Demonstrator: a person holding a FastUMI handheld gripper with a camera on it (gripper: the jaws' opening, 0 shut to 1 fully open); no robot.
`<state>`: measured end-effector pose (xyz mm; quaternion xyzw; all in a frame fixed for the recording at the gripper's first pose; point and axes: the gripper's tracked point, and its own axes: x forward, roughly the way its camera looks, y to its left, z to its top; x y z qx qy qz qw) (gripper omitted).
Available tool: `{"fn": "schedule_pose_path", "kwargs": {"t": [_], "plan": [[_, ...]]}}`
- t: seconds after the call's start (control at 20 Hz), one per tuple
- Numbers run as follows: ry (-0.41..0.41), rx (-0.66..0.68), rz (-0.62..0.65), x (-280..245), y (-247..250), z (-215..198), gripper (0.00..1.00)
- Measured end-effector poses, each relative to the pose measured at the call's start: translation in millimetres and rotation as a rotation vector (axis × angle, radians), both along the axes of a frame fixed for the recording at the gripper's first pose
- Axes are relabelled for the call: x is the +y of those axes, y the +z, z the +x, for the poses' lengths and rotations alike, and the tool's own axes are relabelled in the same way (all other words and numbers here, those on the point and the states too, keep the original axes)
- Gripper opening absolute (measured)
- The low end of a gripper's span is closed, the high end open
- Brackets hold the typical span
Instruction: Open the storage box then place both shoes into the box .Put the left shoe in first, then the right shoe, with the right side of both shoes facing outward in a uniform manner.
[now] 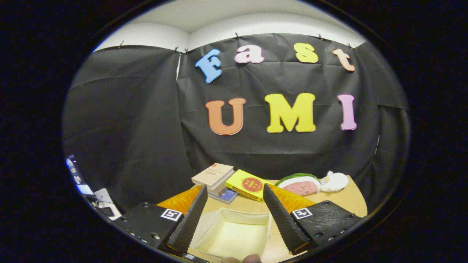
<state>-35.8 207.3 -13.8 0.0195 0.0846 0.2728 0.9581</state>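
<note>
Fingers (190, 215) of the claw (232, 199) stand spread wide apart, gripping nothing, above a wooden tabletop (347, 201) in the booth. Between them and below sits the storage box (234, 233), pale and open-topped, its inside bare as far as can be seen; its near edge is cut off at the bottom of the gripper view, where a fingertip of a person (251, 258) just shows. Beyond the claw's tips, near the black cloth wall (128, 120), lies a stack of books (214, 177), with a yellow book (246, 184) bearing a red round mark just beside it. Further along the same back edge rests a watermelon-slice toy (300, 183), touching or nearly touching a small white soft toy (334, 181). Orange parts of the claw's body show behind each finger. Cables and a lit screen edge (78, 177) sit off the tabletop beyond the left finger.
</note>
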Motion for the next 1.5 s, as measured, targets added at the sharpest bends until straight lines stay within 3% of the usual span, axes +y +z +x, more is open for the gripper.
{"fn": "schedule_pose_path", "kwargs": {"t": [0.3,0.55,1.05,1.5], "plan": [[-0.145,0.036,-0.010,-131.3,-35.8,33.9,0.93],[-0.239,0.163,-0.034,-220.0,-113.3,62.5,0.93],[-0.072,0.539,-0.184,-225.6,-303.1,92.7,0.93],[-0.028,0.774,-0.247,-217.7,-375.2,119.0,0.93]]}}
